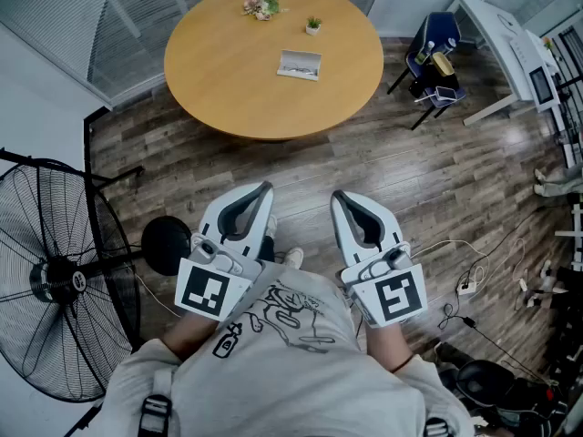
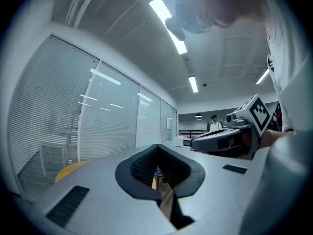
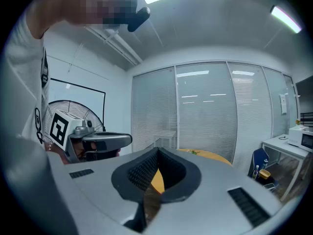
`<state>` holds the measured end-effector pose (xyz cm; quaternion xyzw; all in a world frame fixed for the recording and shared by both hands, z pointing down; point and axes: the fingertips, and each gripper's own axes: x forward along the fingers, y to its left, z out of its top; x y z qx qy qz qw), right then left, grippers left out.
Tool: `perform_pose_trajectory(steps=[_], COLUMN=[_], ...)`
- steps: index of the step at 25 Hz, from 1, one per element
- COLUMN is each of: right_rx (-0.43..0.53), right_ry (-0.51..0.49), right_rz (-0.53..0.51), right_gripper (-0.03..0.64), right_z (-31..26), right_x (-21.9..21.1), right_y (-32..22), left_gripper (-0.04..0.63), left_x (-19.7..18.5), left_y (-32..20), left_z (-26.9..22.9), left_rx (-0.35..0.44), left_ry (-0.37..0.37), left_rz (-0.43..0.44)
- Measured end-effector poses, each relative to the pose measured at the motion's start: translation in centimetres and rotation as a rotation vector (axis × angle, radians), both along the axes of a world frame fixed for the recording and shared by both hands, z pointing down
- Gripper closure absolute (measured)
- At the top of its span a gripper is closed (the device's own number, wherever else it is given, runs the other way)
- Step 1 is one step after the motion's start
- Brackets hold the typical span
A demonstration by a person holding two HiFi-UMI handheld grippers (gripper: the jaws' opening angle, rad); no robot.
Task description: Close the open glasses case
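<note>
**Two grippers closed and empty; case lies out of reach on the table**

Largest in the head view is the wood-plank floor [image 1: 437, 180], on which I stand. Ahead of me is the round wooden table [image 1: 237, 98], well apart from both of my grippers. To my left is a standing fan [image 1: 55, 280] with a dark wire guard; to the far right is a blue chair [image 1: 435, 57] loaded with small items.

I hold my left gripper [image 1: 264, 192] and my right gripper [image 1: 338, 198] side by side, close to my chest and pointing toward the table. In each gripper view the two jaws meet at their tips, with nothing between the ribbed pads. Only floor and a sliver of the table edge show through the gap behind them.

The glasses case [image 1: 300, 64] is the pale, flat rectangle on the right-hand half of the table. It is too small to make out its hinge or lid, though its shape suggests it is lying open. Beyond it are a spray of flowers [image 1: 262, 5] and a small potted plant [image 1: 312, 25], both near the far rim.

Progress, as I judge it: nothing is done yet. What is left is the approach to the table, the reach to the case, and folding the lid down until it shuts.
</note>
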<state>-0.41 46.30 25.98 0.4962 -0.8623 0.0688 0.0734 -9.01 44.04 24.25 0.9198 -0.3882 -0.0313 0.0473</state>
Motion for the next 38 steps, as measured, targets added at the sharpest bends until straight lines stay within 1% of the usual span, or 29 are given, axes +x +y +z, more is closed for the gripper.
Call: perform_pose_trajectory(steps=[2, 5, 9, 16, 21, 24, 31, 38], right_rx=[-0.003, -0.008, 0.009, 0.024, 0.019, 0.024, 0.005, 0.006], right_ry=[0.009, 0.033, 0.034, 0.008, 0.022, 0.019, 0.014, 0.013], right_rz=[-0.008, 0.009, 0.009, 0.034, 0.047, 0.049, 0.058, 0.088], right_gripper=[0.609, 0.609, 0.609, 0.609, 0.609, 0.609, 0.609, 0.609], right_z=[-0.2, -0.2, -0.8, -0.9, -0.7, -0.9, 0.1, -0.1], right_x=[-0.1, -0.2, -0.6, -0.8, -0.8, -1.3, -2.4, -3.5], right_y=[-0.4, -1.4, -2.9, -6.1, -8.5, -9.8, -12.9, -15.4], left_gripper=[0.575, 0.575, 0.575, 0.575, 0.575, 0.575, 0.575, 0.575], left_x=[0.1, -0.1, -0.5, -1.1, -1.3, -1.7, -2.7, -3.7], left_y=[-0.5, -1.5, -2.9, -6.0, -8.5, -9.6, -12.8, -15.3], left_z=[-0.2, -0.3, -0.4, -0.3, -0.4, -0.4, 0.0, 0.1], left_rx=[0.005, 0.006, 0.006, 0.009, 0.01, 0.011, 0.001, -0.005], left_ry=[-0.002, -0.001, 0.001, 0.003, 0.008, 0.01, 0.015, 0.018], left_rz=[0.003, 0.006, 0.005, 0.014, 0.025, 0.033, 0.062, 0.092])
